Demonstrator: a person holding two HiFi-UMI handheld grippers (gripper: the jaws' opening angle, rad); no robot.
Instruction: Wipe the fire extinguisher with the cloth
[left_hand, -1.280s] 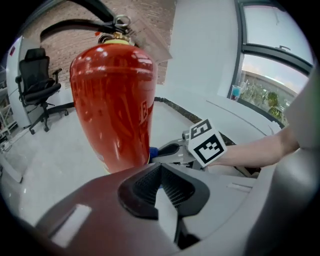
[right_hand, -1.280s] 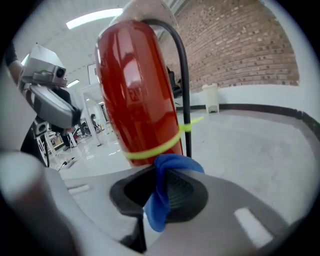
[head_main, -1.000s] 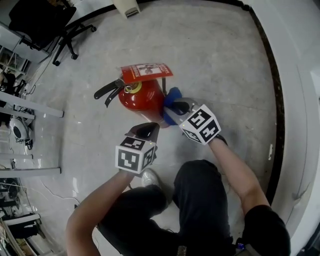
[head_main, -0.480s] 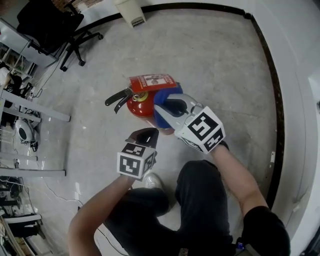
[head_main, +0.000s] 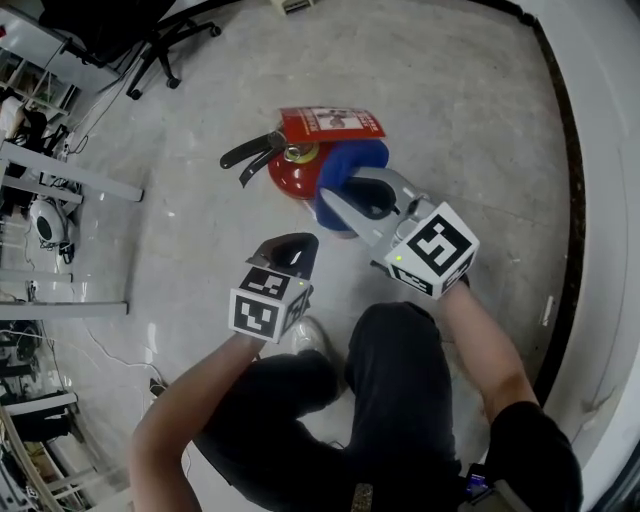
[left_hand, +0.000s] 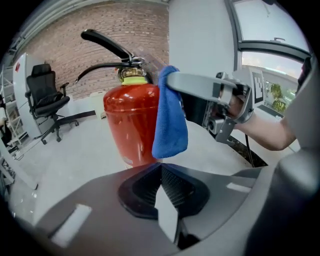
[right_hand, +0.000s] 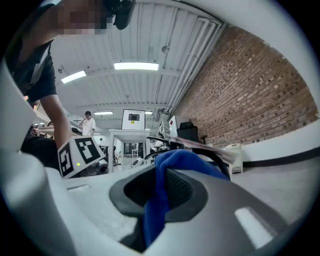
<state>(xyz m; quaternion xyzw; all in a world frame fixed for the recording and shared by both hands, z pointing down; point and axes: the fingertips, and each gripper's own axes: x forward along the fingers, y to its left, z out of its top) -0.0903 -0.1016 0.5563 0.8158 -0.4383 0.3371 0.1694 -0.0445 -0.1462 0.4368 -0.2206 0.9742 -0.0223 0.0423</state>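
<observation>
The grey right gripper (head_main: 345, 205) is clamped on a blue microfibre cloth (head_main: 352, 162), and the cloth lies against the upper side of the red metal fire extinguisher (head_main: 290, 180), which stands upright just below its black lever handle (head_main: 250, 152). The left gripper (head_main: 290, 256) is closed on nothing, near the extinguisher but not touching it. Looks mid-wipe; I'd guess the next move needs the cloth dragged down or around the extinguisher without tipping it
</observation>
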